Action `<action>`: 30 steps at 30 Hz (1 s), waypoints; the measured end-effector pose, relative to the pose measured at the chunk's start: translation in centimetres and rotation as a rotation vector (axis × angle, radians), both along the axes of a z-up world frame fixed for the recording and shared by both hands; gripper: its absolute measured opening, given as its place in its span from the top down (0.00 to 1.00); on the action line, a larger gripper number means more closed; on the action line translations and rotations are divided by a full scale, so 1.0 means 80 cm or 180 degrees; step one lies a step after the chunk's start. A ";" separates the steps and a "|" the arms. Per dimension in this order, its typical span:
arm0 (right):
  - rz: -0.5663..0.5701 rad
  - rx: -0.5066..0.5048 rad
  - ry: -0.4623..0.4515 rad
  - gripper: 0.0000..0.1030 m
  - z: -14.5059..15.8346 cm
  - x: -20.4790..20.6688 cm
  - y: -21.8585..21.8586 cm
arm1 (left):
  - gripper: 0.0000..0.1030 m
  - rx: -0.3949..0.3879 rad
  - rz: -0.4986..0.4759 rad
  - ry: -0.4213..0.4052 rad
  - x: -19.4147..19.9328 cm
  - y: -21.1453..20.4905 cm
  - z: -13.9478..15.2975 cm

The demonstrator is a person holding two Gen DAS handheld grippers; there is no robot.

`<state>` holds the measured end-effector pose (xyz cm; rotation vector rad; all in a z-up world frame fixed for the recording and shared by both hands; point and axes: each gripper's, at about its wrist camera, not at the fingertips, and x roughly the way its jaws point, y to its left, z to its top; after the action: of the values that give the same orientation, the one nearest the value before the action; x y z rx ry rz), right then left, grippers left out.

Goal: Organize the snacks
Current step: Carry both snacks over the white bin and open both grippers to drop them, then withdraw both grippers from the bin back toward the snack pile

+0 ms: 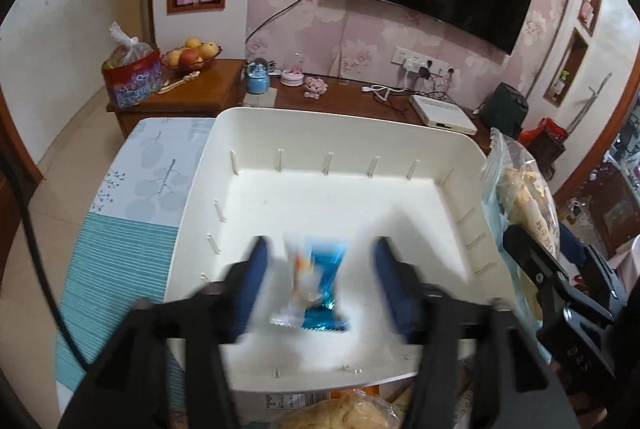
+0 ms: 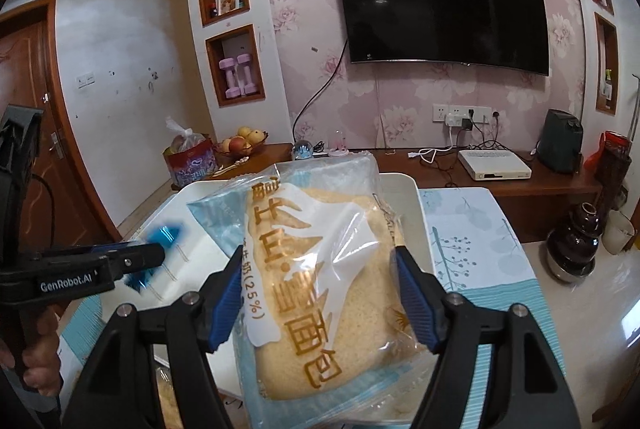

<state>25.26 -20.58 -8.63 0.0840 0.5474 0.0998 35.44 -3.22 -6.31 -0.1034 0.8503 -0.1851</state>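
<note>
The tray (image 1: 460,149) sat on the tabletop (image 1: 132,189). A small snack packet (image 1: 320,289) was over its floor, between the left claw's (image 1: 318,285) fingers. The bread bag (image 2: 320,289) stood at the tray's right edge.

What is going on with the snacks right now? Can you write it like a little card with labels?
Left gripper: fingers apart, not pressing anything
Blue snack packet: blurred, between the left fingers, over the tray
White tray: on the patterned tablecloth, nothing else seen inside
Right gripper: fingers on both sides of the bread bag
Bread bag: clear wrapper, above the tray's right edge
</note>
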 end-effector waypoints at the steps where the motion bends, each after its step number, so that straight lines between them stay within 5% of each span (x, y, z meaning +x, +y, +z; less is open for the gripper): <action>1: 0.0008 -0.0025 -0.0002 0.27 0.001 0.001 0.002 | 0.38 0.0008 0.0013 -0.0014 -0.002 -0.001 0.001; 15: -0.0137 -0.0240 0.0005 0.24 0.034 -0.024 0.006 | 0.34 -0.0032 0.0052 -0.0015 -0.040 0.017 0.036; 30: -0.0441 -0.0022 0.0223 0.24 0.080 -0.116 -0.025 | 0.34 0.0017 -0.0043 -0.0045 -0.137 0.018 0.082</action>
<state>15.96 -22.60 -2.27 0.1187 0.6103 -0.0402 24.46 -1.78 0.23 -0.0913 0.8375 -0.1960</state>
